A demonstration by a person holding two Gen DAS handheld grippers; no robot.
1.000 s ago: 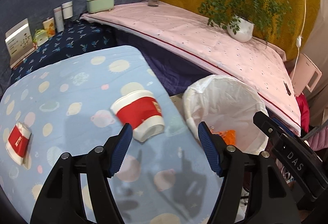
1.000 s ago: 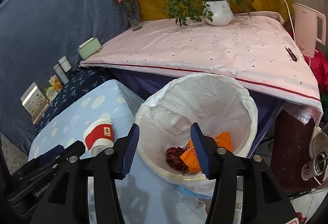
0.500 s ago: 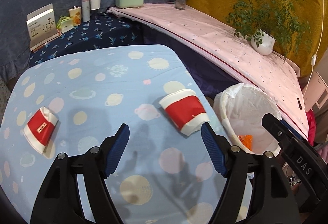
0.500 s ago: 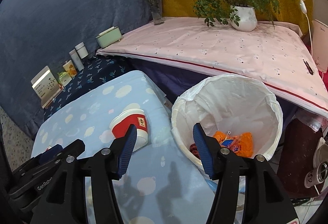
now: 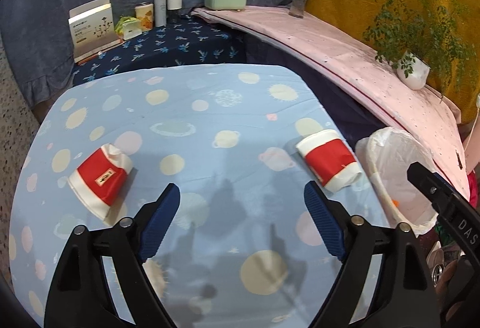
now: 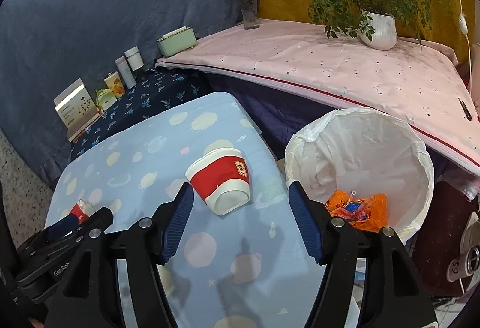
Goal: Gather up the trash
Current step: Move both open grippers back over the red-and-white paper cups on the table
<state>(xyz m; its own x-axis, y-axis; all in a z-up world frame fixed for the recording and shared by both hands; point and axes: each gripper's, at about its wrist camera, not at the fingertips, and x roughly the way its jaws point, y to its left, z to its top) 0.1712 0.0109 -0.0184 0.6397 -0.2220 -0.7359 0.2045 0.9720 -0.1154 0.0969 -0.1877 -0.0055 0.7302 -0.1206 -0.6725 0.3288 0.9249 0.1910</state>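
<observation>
My right gripper [image 6: 240, 217] is spread wide with nothing in it; the nearer paper cup [image 6: 223, 182] lies on its side just ahead, between my fingers' line, its long axis slanted with the open mouth toward me; the bin [image 6: 420, 154] stands just right of it, beside the table [image 6: 210, 268]. My left gripper [image 5: 240, 220] is released too; the crushed cup [image 5: 100, 178] lies ahead to its left. Nothing blocks either.

Both wrist views look down and forward over the tabletop [image 5: 210, 118] from close above; both share one cup [image 5: 328, 164] [image 6: 222, 178] and the bin [image 5: 399, 175] [image 6: 360, 148].
</observation>
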